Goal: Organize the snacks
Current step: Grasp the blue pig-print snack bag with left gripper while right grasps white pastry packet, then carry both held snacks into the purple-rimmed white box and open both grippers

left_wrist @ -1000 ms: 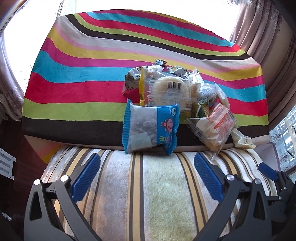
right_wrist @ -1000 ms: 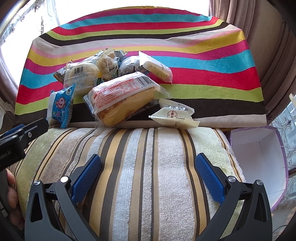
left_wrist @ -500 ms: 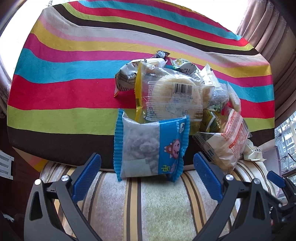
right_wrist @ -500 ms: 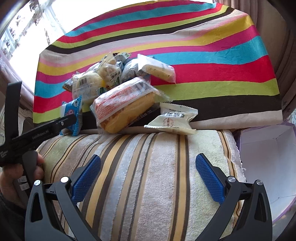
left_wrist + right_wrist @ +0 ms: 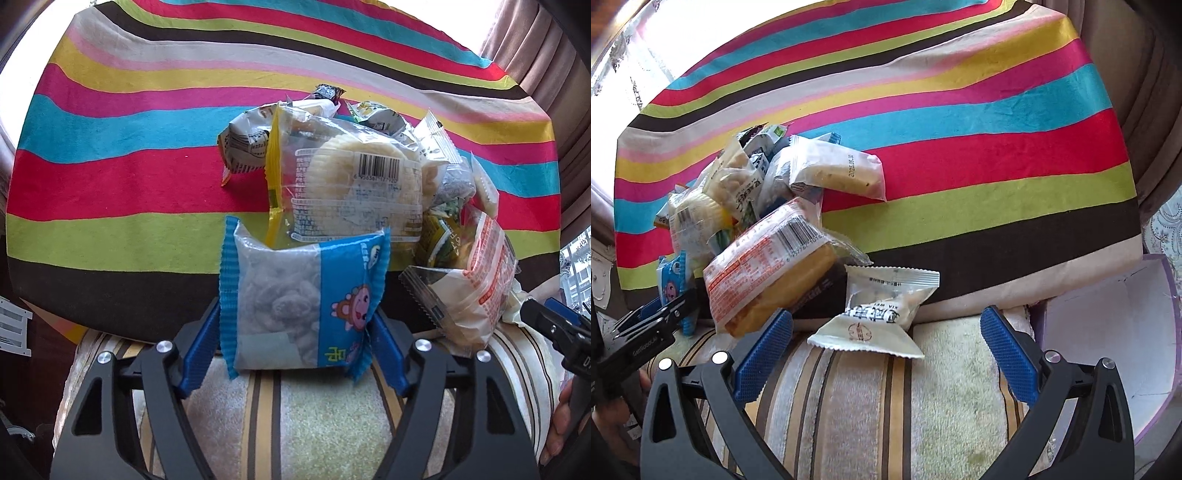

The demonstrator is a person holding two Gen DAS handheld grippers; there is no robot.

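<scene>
While my left hand-held gripper (image 5: 301, 354) is closing, the blue packet (image 5: 299, 302) stands between its blue pads (image 5: 197, 363); the crimped side seams hide the pad tips, so I cannot tell whether they press on it yet. That packet sits upright at the front of the snack pile, its lower edge on the striped towel (image 5: 325, 428) and its top leaning against the clear bag (image 5: 351, 184) with the round pale cake and barcode. Just right of it lies the orange-print bread bag (image 5: 476, 291), tilted toward me. Behind, smaller wrappers are heaped together on the rainbow-striped cloth (image 5: 129, 155).

My right hand-held gripper (image 5: 886, 350) has its jaws wide apart with nothing gripped. The white sachet (image 5: 882, 314) lies between the pad tips, well clear of the right pad and near the left one, half on the towel (image 5: 871, 413) and half on the dark stripe of the cloth (image 5: 997, 147). The bread bag (image 5: 768, 273) rests just beside the left pad. At far right stands an open purple-edged box (image 5: 1108, 332), white inside. My left gripper's black frame (image 5: 646, 332) shows at the left edge, beside the blue packet (image 5: 672, 280).
</scene>
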